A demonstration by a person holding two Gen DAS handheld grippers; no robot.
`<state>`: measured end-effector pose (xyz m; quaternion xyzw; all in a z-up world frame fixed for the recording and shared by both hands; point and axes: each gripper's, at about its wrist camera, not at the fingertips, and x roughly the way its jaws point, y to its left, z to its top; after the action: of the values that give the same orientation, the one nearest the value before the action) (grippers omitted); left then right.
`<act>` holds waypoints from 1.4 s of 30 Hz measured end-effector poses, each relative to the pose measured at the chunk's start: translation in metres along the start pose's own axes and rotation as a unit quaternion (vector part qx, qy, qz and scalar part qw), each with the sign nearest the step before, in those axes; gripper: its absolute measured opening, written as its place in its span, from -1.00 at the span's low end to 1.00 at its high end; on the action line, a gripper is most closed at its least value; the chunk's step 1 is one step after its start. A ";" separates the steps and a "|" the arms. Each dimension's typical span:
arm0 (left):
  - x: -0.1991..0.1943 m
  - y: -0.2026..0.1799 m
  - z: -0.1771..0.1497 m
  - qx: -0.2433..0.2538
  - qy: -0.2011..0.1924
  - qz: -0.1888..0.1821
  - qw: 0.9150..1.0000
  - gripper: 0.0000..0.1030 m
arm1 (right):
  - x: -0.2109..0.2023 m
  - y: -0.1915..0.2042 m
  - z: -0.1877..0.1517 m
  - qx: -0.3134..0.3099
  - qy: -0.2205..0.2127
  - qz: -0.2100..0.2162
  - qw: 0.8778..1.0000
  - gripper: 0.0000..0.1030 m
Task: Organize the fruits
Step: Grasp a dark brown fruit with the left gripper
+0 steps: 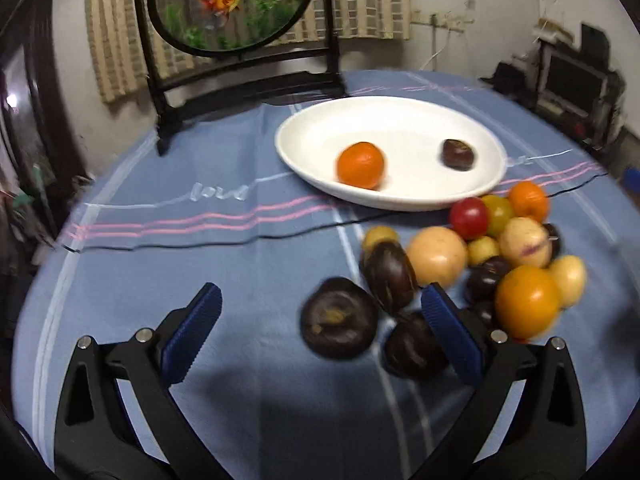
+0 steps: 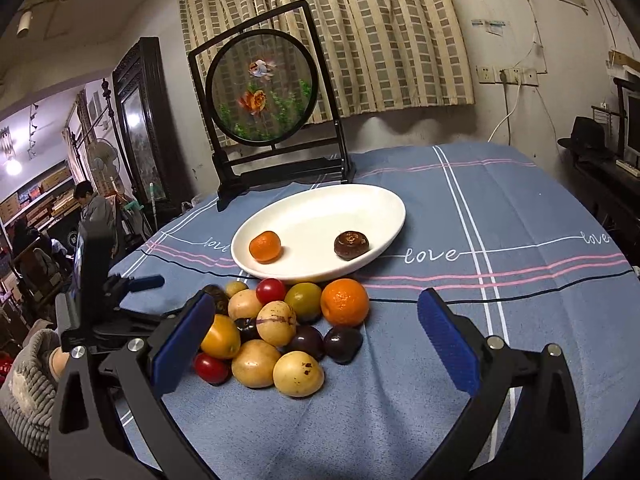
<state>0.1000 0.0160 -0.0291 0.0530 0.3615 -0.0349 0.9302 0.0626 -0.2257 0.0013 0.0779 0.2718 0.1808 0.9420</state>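
The fruit pile [image 2: 280,332] lies on the blue tablecloth [image 2: 500,240] just in front of the white plate [image 2: 320,208], which holds an orange [image 2: 265,246] and a dark fruit [image 2: 351,244]. The left gripper [image 1: 320,316] gapes wide around a dark round fruit [image 1: 339,317] at the pile's edge; the right gripper [image 2: 316,340] hangs wide above the pile, empty.

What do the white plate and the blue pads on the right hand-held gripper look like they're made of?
White plate: likely glazed ceramic or melamine; smooth and glossy, with soft reflections.
Pads on the right hand-held gripper: probably rubber or soft plastic; matte blue with fine ridges.
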 end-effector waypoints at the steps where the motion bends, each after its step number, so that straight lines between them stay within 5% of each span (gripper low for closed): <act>1: -0.003 -0.003 -0.001 0.006 -0.003 -0.009 1.000 0.96 | 0.000 0.000 0.000 0.000 0.000 0.000 1.000 0.97; 8: -0.001 -0.019 0.003 0.033 -0.015 -0.024 0.999 0.89 | 0.002 0.001 0.000 0.001 0.004 0.004 1.000 0.97; 12: 0.016 -0.026 0.008 0.045 0.014 -0.051 0.998 0.39 | 0.005 0.001 0.000 0.003 0.012 0.004 1.000 0.97; 24: 0.025 0.002 0.009 -0.006 0.053 -0.053 0.997 0.14 | 0.007 0.004 -0.002 -0.003 0.020 0.009 1.000 0.97; 29: 0.026 -0.017 0.008 0.036 0.044 -0.037 0.998 0.08 | 0.007 0.007 -0.001 -0.012 0.021 0.012 1.000 0.97; 42: 0.041 -0.011 0.021 0.022 0.061 -0.085 0.994 -0.36 | 0.019 0.006 -0.005 -0.013 0.049 0.019 0.999 0.97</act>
<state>0.1433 0.0012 -0.0421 0.0446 0.4200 -0.1180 0.8987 0.0734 -0.2128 -0.0112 0.0621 0.3138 0.2055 0.9249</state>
